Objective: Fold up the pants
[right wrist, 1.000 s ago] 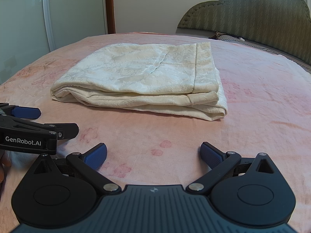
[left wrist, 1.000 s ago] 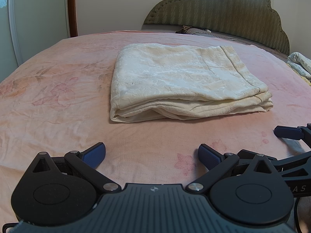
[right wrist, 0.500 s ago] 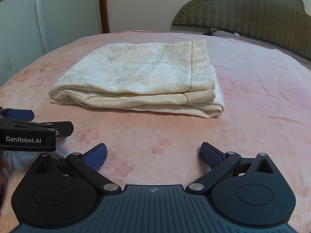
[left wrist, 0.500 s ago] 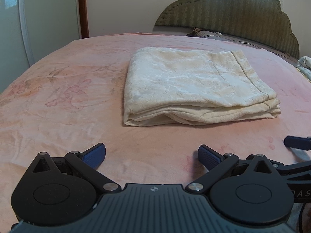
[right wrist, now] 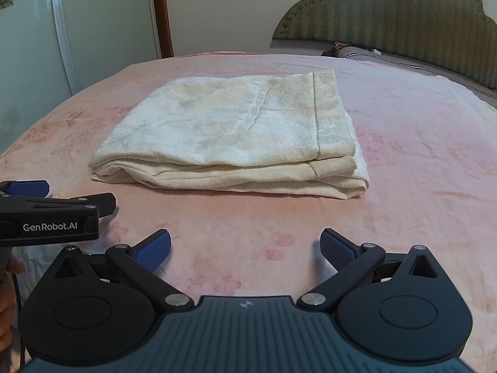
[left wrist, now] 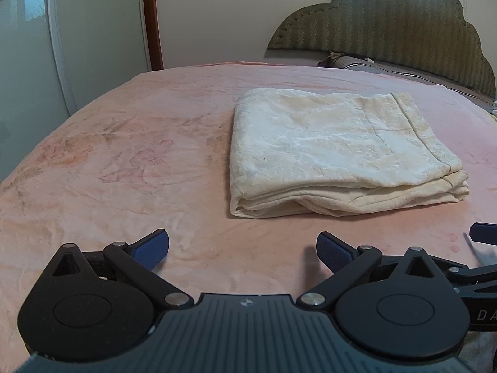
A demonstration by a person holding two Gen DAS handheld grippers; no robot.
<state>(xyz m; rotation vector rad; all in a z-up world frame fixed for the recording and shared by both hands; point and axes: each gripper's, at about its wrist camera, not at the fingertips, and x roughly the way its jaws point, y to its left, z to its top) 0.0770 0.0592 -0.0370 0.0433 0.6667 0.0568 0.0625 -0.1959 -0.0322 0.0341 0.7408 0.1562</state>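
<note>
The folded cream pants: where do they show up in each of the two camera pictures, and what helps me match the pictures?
Left wrist view: the folded cream pants lie right of centre on the pink bedspread, beyond the open left gripper.
Right wrist view: the pants lie near the centre, slightly left, beyond the open right gripper.
Shared landmark: the green scalloped headboard at upper right in both.
</note>
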